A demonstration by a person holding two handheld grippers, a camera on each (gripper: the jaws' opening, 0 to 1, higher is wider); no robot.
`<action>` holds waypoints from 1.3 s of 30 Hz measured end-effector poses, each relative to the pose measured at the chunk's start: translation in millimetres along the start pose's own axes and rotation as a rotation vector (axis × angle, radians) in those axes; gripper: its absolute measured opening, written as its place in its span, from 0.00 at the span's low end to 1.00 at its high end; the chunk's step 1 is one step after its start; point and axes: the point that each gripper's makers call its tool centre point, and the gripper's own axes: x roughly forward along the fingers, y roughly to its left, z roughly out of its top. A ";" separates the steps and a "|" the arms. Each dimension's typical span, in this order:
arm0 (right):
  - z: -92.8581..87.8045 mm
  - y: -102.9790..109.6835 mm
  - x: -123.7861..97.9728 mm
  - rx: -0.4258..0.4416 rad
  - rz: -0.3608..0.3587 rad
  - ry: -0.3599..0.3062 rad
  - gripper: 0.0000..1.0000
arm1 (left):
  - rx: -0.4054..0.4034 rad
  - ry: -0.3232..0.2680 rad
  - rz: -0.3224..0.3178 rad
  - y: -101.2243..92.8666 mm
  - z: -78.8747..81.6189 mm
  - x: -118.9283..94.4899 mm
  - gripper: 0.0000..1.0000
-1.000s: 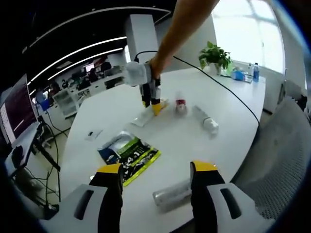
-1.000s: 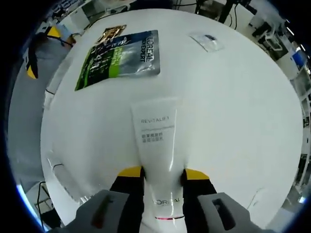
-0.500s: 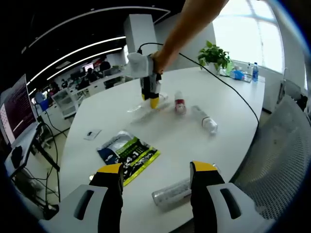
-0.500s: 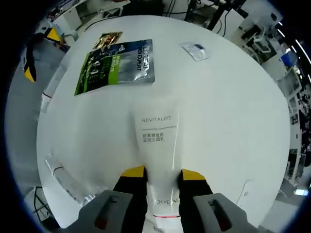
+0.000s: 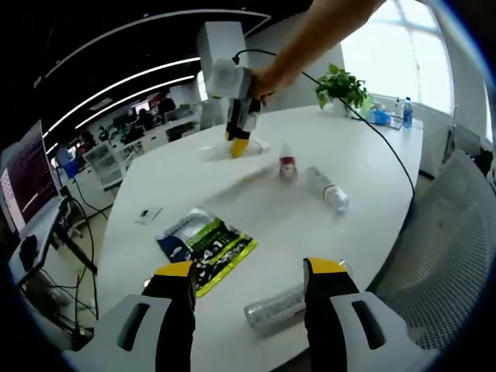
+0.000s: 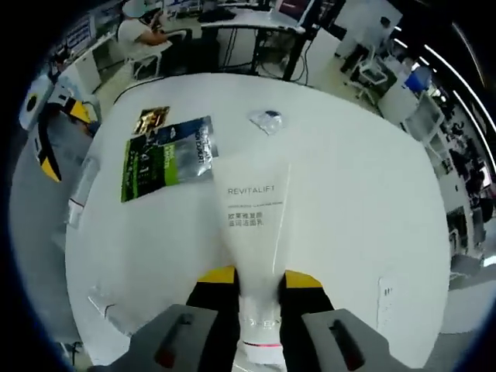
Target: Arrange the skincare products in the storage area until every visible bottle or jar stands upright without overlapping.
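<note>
Currently a soft, light tube (image 6: 256, 225) is pinched near its cap by the right gripper (image 6: 253, 277), above the table (image 6: 364, 209); left gripper (image 5: 249, 271) is held wide, empty.

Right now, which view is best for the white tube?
The right gripper view: the white tube sits close and centred, label readable, pinched near its cap end by the right gripper. In the left gripper view the tube is far off, small and pale, mostly hidden behind that gripper.

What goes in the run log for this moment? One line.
right tool: shut on white tube, lifted | left tool: open | clear bottle: lying
</note>
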 end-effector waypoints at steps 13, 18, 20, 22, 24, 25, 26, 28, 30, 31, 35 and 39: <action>15.7 10.1 -53.7 0.239 -0.065 -0.254 0.09 | 0.007 0.000 -0.016 -3.2 0.2 0.9 0.52; 18.5 16.4 -73.6 0.278 -0.091 -0.325 0.10 | 0.019 -0.008 -0.017 -3.5 2.0 -0.1 0.50; 21.3 22.7 -81.4 0.288 -0.101 -0.357 0.10 | -0.002 -0.031 -0.011 -1.5 6.4 -1.7 0.49; 23.0 30.5 -88.1 0.290 -0.110 -0.380 0.10 | -0.008 -0.027 -0.013 -1.9 5.6 -1.1 0.51; 26.1 39.1 -95.3 0.304 -0.113 -0.417 0.10 | 0.003 -0.024 -0.018 -3.8 5.0 -0.7 0.50; 26.5 42.3 -98.2 0.308 -0.118 -0.427 0.10 | 0.002 -0.026 -0.020 -4.3 5.3 -0.7 0.51; 27.5 46.3 -102.7 0.318 -0.127 -0.446 0.11 | 0.002 -0.031 -0.022 -4.7 6.2 -0.8 0.51; 28.3 53.2 -110.2 0.337 -0.138 -0.476 0.11 | 0.000 -0.029 -0.025 -5.6 6.0 -0.7 0.52; 28.9 59.5 -116.7 0.357 -0.140 -0.501 0.11 | 0.005 -0.018 -0.035 -7.8 4.7 0.5 0.52; 29.9 62.3 -119.9 0.376 -0.139 -0.522 0.11 | 0.009 -0.017 -0.036 -8.4 4.2 0.4 0.52; 26.6 74.5 -130.6 0.408 -0.150 -0.566 0.11 | 0.004 -0.022 -0.042 -9.3 5.5 0.4 0.53; 24.1 83.5 -141.2 0.462 -0.164 -0.621 0.12 | 0.000 -0.024 -0.048 -10.7 6.3 0.3 0.54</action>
